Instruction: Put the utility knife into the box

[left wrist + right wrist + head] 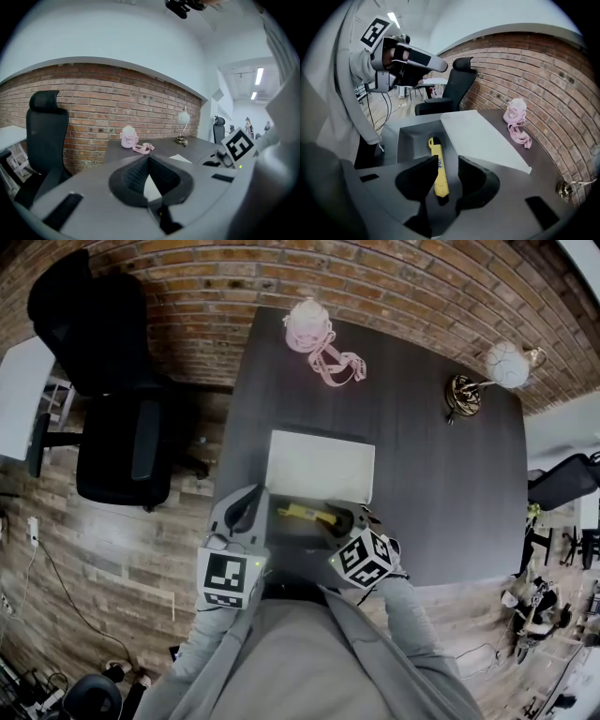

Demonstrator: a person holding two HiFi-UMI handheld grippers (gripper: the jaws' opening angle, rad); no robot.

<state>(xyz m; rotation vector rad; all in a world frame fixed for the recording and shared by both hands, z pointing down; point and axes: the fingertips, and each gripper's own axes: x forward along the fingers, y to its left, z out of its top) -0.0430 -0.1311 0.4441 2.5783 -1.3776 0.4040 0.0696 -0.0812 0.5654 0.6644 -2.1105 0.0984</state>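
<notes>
The yellow utility knife (306, 514) lies flat on the floor of an open grey box (277, 532) at the near edge of the dark table, its pale lid (320, 465) folded back beyond it. My right gripper (354, 521) hovers at the box's right end. In the right gripper view the knife (436, 157) runs lengthwise below the right gripper (449, 165), whose jaws stand apart and do not clamp it. My left gripper (247, 501) rests at the box's left edge; in the left gripper view the left gripper (149, 159) has its tips together on nothing.
A pink pouch (309, 324) with a strap lies at the table's far edge. A globe lamp (507, 363) stands at the far right corner. A black office chair (112, 418) stands left of the table, another chair (565, 482) to the right.
</notes>
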